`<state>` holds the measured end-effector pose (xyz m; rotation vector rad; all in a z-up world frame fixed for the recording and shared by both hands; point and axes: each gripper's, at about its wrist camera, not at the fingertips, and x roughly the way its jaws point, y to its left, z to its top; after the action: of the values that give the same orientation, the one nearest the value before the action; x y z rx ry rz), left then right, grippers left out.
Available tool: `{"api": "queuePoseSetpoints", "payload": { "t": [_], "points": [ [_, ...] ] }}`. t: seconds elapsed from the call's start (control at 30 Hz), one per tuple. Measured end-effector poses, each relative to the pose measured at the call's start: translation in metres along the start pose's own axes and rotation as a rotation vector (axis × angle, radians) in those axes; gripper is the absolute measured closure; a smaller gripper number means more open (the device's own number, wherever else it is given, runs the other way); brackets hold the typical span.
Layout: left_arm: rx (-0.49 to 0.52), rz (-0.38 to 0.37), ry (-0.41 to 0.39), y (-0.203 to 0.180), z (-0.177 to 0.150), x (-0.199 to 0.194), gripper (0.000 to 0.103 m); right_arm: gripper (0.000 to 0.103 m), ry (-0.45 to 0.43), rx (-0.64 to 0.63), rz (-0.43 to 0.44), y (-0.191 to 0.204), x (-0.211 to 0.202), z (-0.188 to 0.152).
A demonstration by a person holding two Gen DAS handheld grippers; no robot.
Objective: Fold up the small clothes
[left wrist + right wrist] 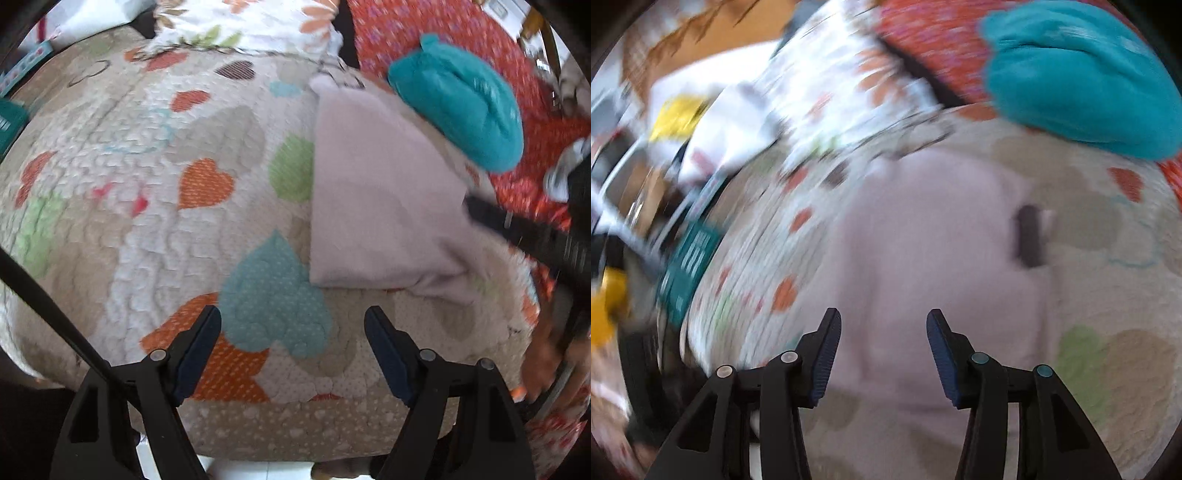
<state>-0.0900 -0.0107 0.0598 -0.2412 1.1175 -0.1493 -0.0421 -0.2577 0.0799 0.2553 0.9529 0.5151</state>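
The left gripper (291,332) is hovering over the quilt (147,166), fingers apart and empty. The folded pink cloth (373,192) is lying beside the teal bundle (458,99). The right gripper (882,350), fingers apart above it, is risking snagging and undoing the fold.

We get soft, even daylight, no hard shadows, no glare. Both views bulge w/ fisheye, dark vignette at corners. Left wrist view is mildly soft, smeared at right edge. Right wrist view is badly motion-blurred, esp. left side, streaked across the quilt (1108,288).
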Motion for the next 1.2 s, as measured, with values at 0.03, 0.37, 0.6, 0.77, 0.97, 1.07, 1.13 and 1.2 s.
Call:
{"api": "queuePoseSetpoints", "payload": {
  "t": [0.03, 0.37, 0.6, 0.77, 0.97, 1.07, 1.13, 1.2],
  "points": [
    [-0.013, 0.001, -0.010, 0.004, 0.000, -0.005, 0.024, 0.051, 0.019, -0.022, 0.022, 0.009, 0.004, -0.005],
    [-0.151, 0.029, -0.056, 0.058, -0.004, -0.031, 0.024, 0.101, 0.115, -0.264, -0.159, 0.085, 0.091, -0.045],
    [-0.202, 0.049, -0.072, 0.080, -0.003, -0.039, 0.024, 0.101, 0.186, -0.198, 0.096, 0.118, 0.116, -0.037],
    [-0.162, 0.036, -0.069, 0.072, -0.006, -0.039, 0.024, 0.101, 0.082, -0.145, 0.043, 0.095, 0.080, -0.016],
    [-0.153, -0.003, -0.034, 0.063, -0.007, -0.022, 0.024, 0.057, 0.050, -0.201, -0.076, 0.070, 0.054, -0.024],
    [-0.155, -0.005, -0.026, 0.062, -0.009, -0.019, 0.024, 0.058, 0.072, -0.278, -0.119, 0.080, 0.070, -0.042],
    [-0.157, 0.002, -0.025, 0.063, -0.009, -0.018, 0.024, 0.089, 0.107, -0.313, -0.156, 0.081, 0.084, -0.051],
    [-0.167, 0.004, -0.026, 0.066, -0.010, -0.019, 0.024, 0.098, 0.123, -0.282, -0.179, 0.080, 0.099, -0.053]
  ]
}}
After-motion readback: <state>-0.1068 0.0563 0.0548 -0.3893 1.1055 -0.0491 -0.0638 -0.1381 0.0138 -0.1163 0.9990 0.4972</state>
